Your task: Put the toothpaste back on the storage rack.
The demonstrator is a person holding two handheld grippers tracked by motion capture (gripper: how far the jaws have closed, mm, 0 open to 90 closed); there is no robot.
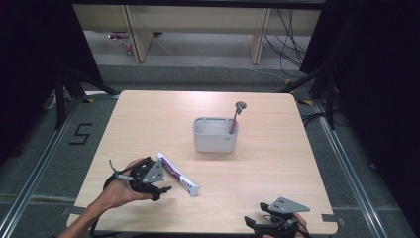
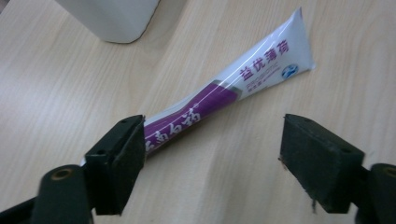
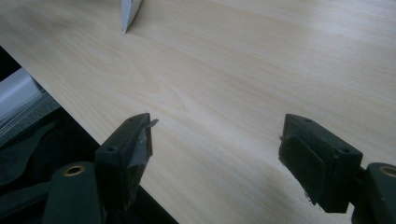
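- My left tool point(image 2: 212, 154) gapes wide over the glossy purple-and-white tube point(image 2: 233, 88), flat on the pale woodgrain desk point(image 1: 148, 119), lower left.
- My right tool point(image 3: 215, 154) hangs open at the bottom right edge.
- A rounded grey caddy point(image 1: 215, 135) sits at centre.

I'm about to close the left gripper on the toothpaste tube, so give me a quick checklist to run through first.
1. Left gripper jaws open wide: ok.
2. Toothpaste tube lying flat on the table: ok.
3. Tube centred between the jaws: not ok; its near end sits against one jaw, with a wide gap to the other.
4. White organiser clear of the tube: ok.
5. Right gripper out of the way at the table's near edge, open: ok.
6. Tube's cap closed: cannot tell.
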